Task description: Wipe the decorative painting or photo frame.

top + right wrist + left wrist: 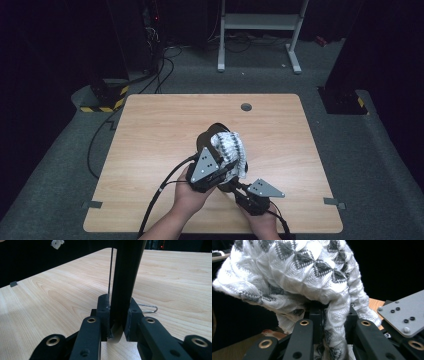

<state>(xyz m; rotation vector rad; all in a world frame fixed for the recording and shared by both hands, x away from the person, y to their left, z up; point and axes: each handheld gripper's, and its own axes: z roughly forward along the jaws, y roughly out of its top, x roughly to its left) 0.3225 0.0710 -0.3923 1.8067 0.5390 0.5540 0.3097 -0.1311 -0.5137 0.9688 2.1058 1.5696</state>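
Wooden table (150,130), tongs (222,172) gripping sock (231,150)

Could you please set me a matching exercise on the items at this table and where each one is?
Things:
1. knitted cloth
2. black bar
3. wire loop
4. round grey grommet

Places:
A. set in the table near its far edge
B. clamped upright in the right gripper
C. pinched in the left gripper, bunched above its jaws
D. low by the tabletop, just beyond the right gripper's jaws

Pairs: 1-C, 2-B, 3-D, 4-A
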